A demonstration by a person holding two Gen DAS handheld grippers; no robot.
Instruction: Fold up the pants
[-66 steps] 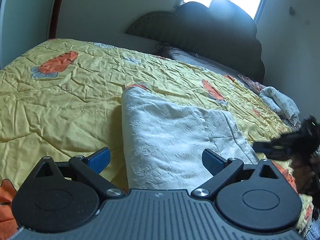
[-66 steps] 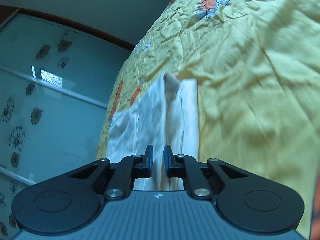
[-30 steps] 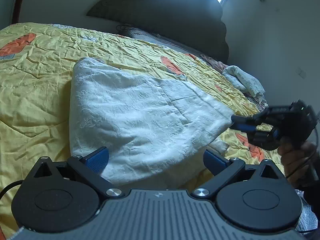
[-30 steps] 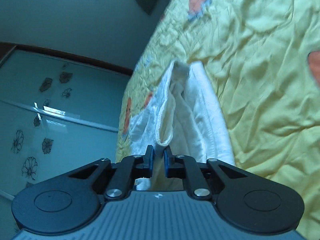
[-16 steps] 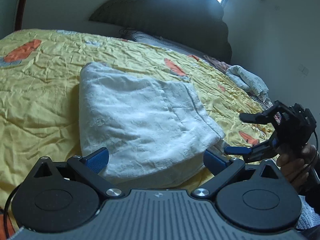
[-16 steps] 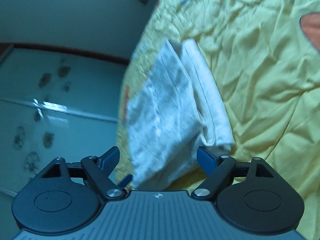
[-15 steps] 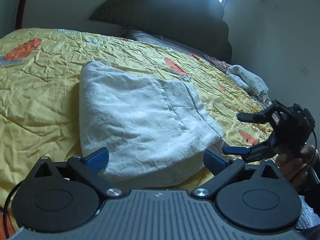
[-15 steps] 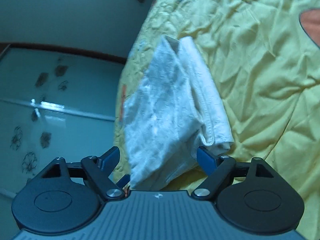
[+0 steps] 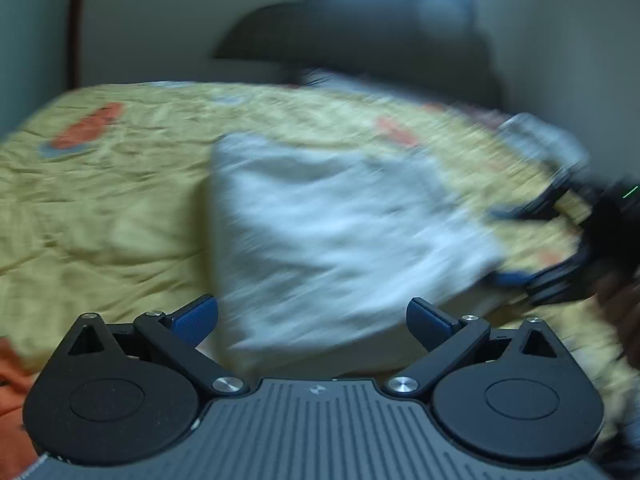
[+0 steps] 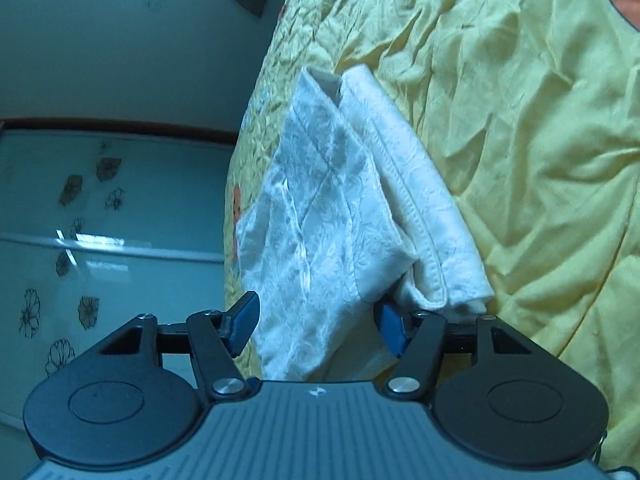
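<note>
The white pants (image 10: pixel 332 216) lie folded into a thick stack on the yellow bedspread (image 10: pixel 540 128), near the bed's close edge and about in its middle from left to right. I judge the folding is almost finished, since the layers already rest one over another and no hand lifts them.

The right gripper (image 10: pixel 316 324) stands at the near right corner of the stack. Its tongs are spread and are closing at this moment; the corner of the cloth is between them, but the pads do not press on it. Probably it comes here to take or tidy this loose corner, where the hem sticks out.

The left gripper (image 9: pixel 312 316) hovers just before the near edge of the stack, tongs spread wide and holding nothing. The picture there is blurred.

In the left wrist view, the long axis of the stack runs from the near edge toward the dark headboard (image 9: pixel 360 32).
</note>
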